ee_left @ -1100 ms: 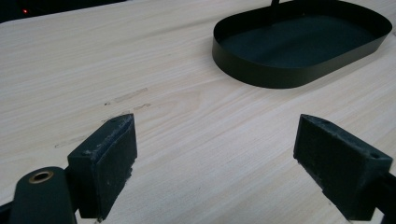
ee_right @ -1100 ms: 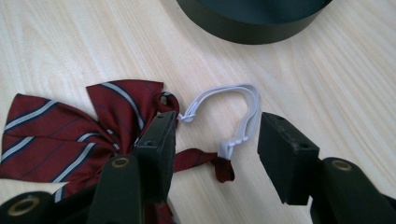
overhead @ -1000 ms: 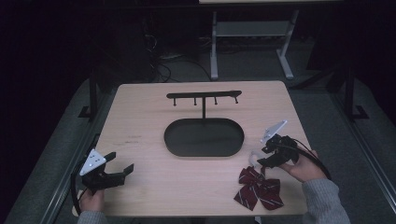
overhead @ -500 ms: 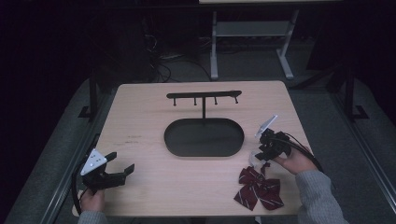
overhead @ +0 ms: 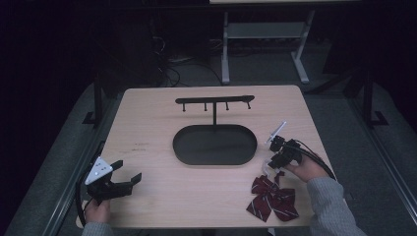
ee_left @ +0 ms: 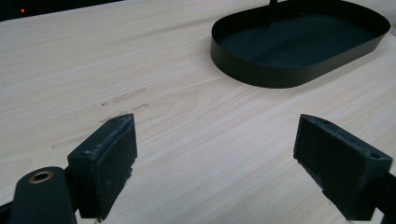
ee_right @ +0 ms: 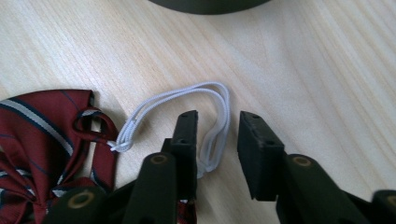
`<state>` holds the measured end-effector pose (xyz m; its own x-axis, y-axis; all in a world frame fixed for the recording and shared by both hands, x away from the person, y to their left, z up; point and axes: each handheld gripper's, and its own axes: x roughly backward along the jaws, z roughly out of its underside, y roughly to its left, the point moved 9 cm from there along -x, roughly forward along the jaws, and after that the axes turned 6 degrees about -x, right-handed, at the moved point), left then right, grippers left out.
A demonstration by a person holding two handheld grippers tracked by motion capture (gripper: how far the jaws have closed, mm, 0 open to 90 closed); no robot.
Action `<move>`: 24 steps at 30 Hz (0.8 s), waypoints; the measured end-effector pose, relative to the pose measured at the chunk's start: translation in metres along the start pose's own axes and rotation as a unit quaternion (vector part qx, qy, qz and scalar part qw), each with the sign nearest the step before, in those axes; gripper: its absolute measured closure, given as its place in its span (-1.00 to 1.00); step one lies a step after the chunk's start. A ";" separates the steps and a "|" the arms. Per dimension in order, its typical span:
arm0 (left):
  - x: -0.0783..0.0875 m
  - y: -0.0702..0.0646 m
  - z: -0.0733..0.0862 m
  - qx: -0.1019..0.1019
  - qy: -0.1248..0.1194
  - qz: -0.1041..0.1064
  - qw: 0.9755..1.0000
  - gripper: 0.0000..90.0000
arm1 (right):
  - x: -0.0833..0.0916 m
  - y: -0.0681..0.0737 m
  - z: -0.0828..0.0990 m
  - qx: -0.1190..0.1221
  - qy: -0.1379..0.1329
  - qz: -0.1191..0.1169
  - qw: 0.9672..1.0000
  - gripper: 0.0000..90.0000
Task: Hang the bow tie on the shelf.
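Because the thin white elastic loop (ee_right: 212,116) of the dark red striped fabric bow (overhead: 272,197), lying flat on the pale wooden desk (overhead: 157,132), is only narrowly straddled by the right claw (ee_right: 217,140), not yet gripped, it could be missed, while the left claw (ee_left: 215,158) gapes wide and empty.

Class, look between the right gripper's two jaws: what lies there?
In the right gripper view, the bow tie's white elastic loop runs between the right gripper's open jaws.

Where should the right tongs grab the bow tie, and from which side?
Take the white elastic loop, not the bow tie fabric. It lies flat on the table, arching away from the bow, and one strand already runs between the right tongs' open jaws. Come straight down and close there.
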<state>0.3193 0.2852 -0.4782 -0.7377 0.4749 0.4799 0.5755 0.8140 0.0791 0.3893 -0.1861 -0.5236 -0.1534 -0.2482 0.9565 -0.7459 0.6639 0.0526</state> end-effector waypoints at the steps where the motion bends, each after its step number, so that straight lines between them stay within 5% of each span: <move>1: 0.000 0.000 0.000 0.000 0.000 0.000 1.000 -0.71 | -0.001 -0.001 0.000 0.001 0.001 0.001 1.000 0.57; 24: 0.000 0.000 0.000 0.001 0.001 0.001 1.000 -0.71 | -0.003 0.001 0.002 0.004 0.010 -0.002 1.000 0.94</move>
<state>0.3192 0.2847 -0.4786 -0.7358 0.4752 0.4825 0.5759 0.8139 0.0766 0.3877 -0.1858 -0.5269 -0.1373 -0.2374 0.9617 -0.7517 0.6572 0.0549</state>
